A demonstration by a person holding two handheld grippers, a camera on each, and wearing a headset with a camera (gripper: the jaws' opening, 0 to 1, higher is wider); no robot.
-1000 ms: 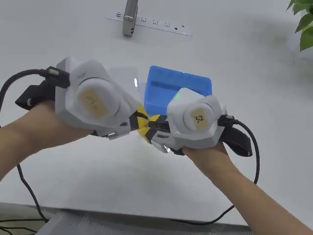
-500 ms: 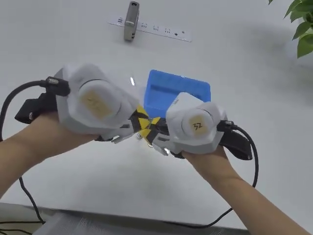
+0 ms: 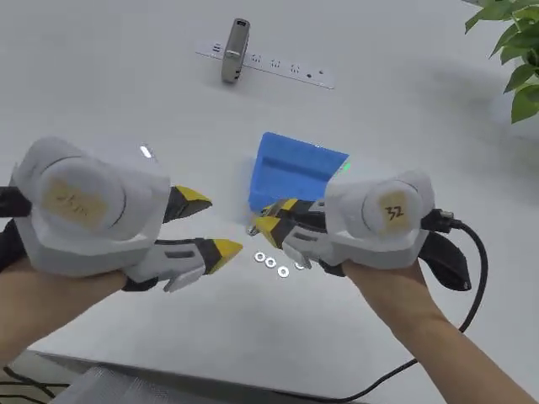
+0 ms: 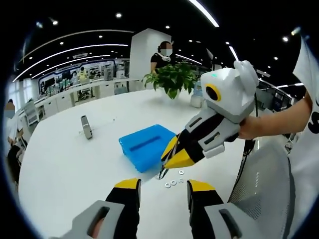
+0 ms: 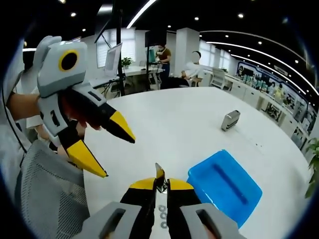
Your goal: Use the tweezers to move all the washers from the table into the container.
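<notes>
The tweezers (image 5: 159,175) are mostly hidden. Only a thin dark sliver pokes out between the yellow tips of the right gripper (image 3: 269,217), whose jaws are pinched narrowly on it. In the left gripper view the sliver's point (image 4: 162,173) hangs just above the table (image 3: 404,126), near the washers (image 3: 270,263), and whether it touches anything cannot be told.

The washers are small, flat silver rings with dark centres. They lie in a short slanting row on the white surface, between the table's near edge and the near left corner of the container (image 3: 295,168). Three are plain to see. A fourth, at the row's right end, is partly covered by the right gripper's body, so the count is uncertain.

The container is a shallow blue tray, well in from the table's edges. The right gripper covers its near right corner in the head view. Its floor reads as plain blue with a darker groove, too small to tell what it holds.

The left gripper (image 3: 209,225) hovers to the left of the washers with its jaws spread wide and nothing between them. Its black and yellow tips point toward the right gripper.

Toward the far edge lie a white power strip (image 3: 278,66) and a grey block (image 3: 236,50). Plant leaves (image 3: 514,42) are cut off at the far right corner.
</notes>
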